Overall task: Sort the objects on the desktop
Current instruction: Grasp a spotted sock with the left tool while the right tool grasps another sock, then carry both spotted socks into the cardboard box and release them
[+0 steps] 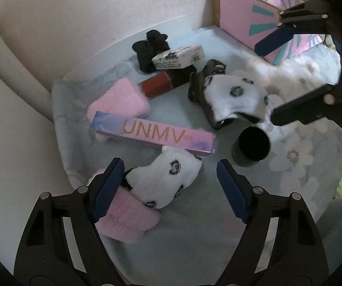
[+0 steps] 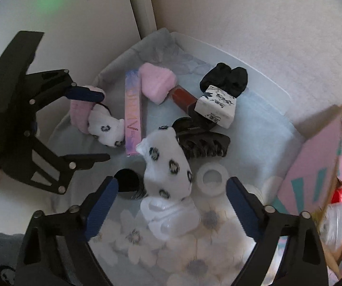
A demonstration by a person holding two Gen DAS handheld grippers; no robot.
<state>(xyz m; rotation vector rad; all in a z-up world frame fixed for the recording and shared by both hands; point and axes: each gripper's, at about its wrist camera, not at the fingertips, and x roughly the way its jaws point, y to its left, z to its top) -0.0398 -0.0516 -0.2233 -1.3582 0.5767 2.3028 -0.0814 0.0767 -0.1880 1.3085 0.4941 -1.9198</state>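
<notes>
My left gripper (image 1: 171, 188) is open low over the table, straddling a white flower-print sock (image 1: 168, 181) that lies on a pink fluffy sock (image 1: 123, 221). Its left pad touches them and its right pad is clear. The right wrist view shows this left gripper (image 2: 102, 126) around the same pair (image 2: 106, 128). My right gripper (image 2: 171, 202) is open around a second white flower-print sock (image 2: 168, 166) and a white hair clip (image 2: 171, 217), with both pads apart from them. In the left wrist view the right gripper (image 1: 267, 83) hangs at the upper right.
On the floral cloth lie a pink UNMV box (image 1: 151, 133), another pink sock (image 1: 120, 100), a red tube (image 1: 159, 83), a white printed box (image 1: 178, 57), black fabric (image 1: 149, 47), a dark claw clip (image 2: 202, 143), a black cup (image 1: 252, 145) and a white tape roll (image 2: 211, 181). A pink carton (image 2: 318, 166) stands at the right.
</notes>
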